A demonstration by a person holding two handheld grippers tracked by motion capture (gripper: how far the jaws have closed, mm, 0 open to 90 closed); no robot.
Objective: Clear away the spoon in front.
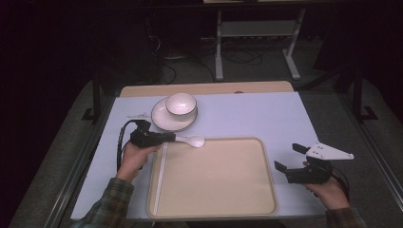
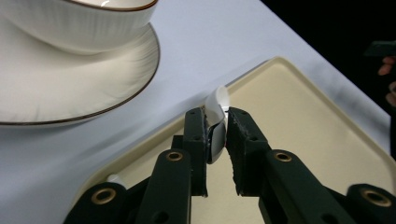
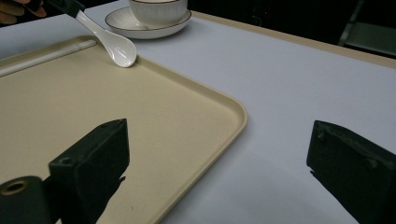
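A dim room surrounds a worktop (image 1: 247,114) covered in smooth pale lilac sheet. A glossy white ceramic spoon (image 1: 191,140) lies with its oval bowl on the far left rim of a matte beige, round-cornered tray (image 1: 214,180). Its handle sits between the jaws of the left claw (image 2: 217,135), which stand narrowly parted around it. Just beyond, a ribbed white bowl (image 1: 181,105) stands on a dark-rimmed saucer (image 1: 161,118). The right claw (image 3: 219,168) gapes wide, empty, over the tray's right edge.
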